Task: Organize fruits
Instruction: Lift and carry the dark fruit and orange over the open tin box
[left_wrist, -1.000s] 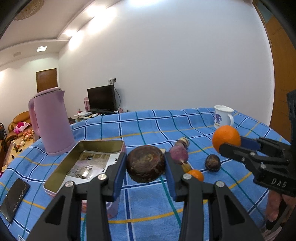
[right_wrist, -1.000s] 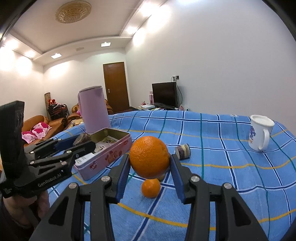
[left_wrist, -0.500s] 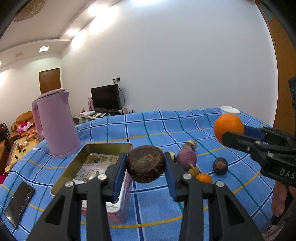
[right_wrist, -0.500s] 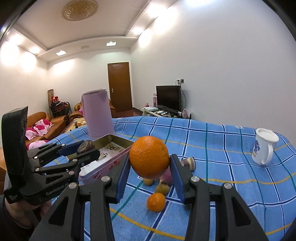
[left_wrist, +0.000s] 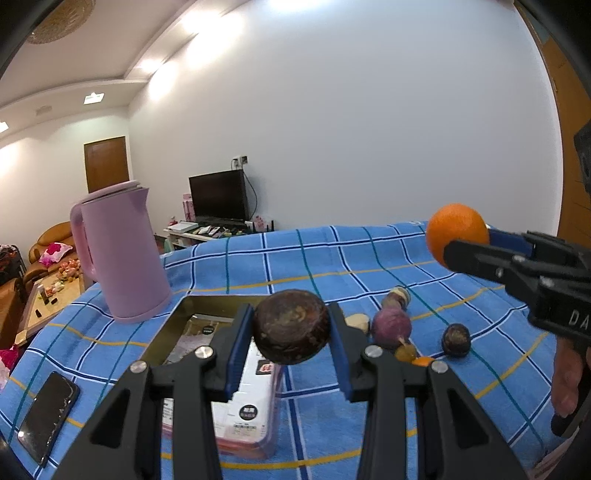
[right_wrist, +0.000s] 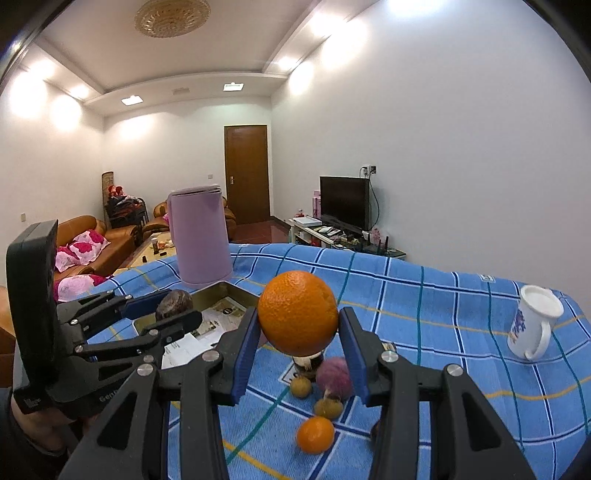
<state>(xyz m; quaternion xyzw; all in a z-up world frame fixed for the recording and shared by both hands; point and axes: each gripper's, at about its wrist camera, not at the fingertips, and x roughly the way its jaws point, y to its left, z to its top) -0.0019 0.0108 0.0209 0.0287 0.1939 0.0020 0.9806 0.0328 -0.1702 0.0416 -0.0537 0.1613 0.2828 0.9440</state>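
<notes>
Left claw (left_wrist: 291, 334): closed on a dark brown, rough-skinned round fruit (left_wrist: 291, 325), held in the air above the near end of the open tin box (left_wrist: 177, 332).

Right claw (right_wrist: 298, 338): closed on a large orange (right_wrist: 297, 312), held clear above the loose fruit.

Worktop, blue checked cloth (left_wrist: 332, 258):
- tin box, rectangular, lid off, printed paper inside;
- pink electric kettle (left_wrist: 120, 254), upright, just behind the box;
- black phone (left_wrist: 48, 415), flat, near the left edge;
- white mug with blue print (right_wrist: 532, 326), tilted, well apart to the right.

Loose fruit, clustered right of the box: purple round fruit (right_wrist: 333, 376), small mandarin (right_wrist: 315, 434), two small yellow-brown fruits (right_wrist: 328, 408), small dark fruit (left_wrist: 456, 339).
</notes>
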